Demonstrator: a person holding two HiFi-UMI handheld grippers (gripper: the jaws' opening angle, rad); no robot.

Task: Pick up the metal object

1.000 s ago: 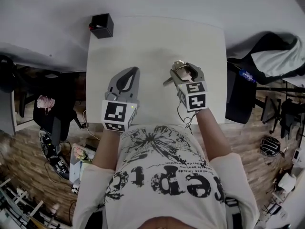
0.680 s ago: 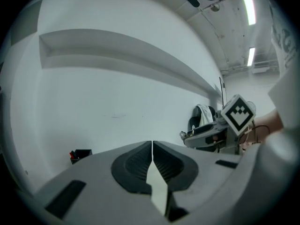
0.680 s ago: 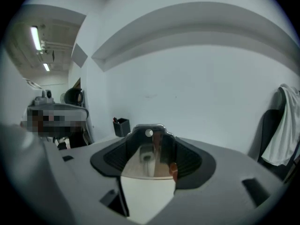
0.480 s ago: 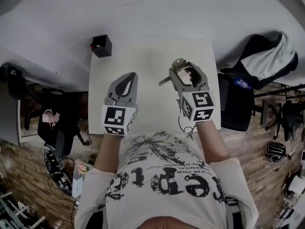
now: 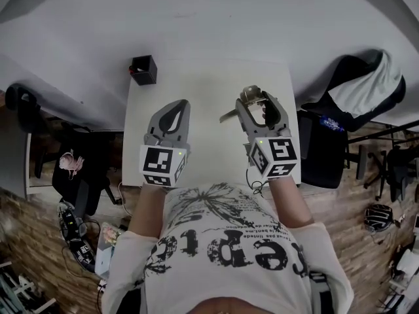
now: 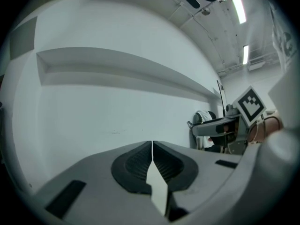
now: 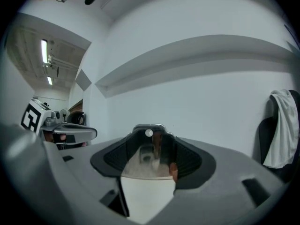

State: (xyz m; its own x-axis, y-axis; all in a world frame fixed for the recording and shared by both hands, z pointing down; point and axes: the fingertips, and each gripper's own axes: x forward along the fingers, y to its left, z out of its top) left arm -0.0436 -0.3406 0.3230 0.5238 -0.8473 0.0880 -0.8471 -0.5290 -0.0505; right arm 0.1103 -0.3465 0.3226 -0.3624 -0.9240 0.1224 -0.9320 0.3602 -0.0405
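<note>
The metal object (image 5: 247,97) is shiny, with a thin handle sticking out to the left. It sits between the jaws of my right gripper (image 5: 256,104), held above the white table (image 5: 203,84). In the right gripper view the metal object (image 7: 149,154) fills the gap between the ribbed pads (image 7: 190,159), which press on it from both sides. My left gripper (image 5: 175,107) hovers to the left at about the same height. Its jaws meet in a closed line with nothing between them, as the left gripper view (image 6: 152,146) shows.
A small black box (image 5: 144,69) stands at the table's far left corner. A dark chair with a pale garment over it (image 5: 357,87) is to the right of the table. Clutter lies on the floor at the left (image 5: 72,175).
The table looks smaller and farther below than a second ago. Both grippers keep their spacing, and the right one still holds the metal object, a little nearer to the body.
</note>
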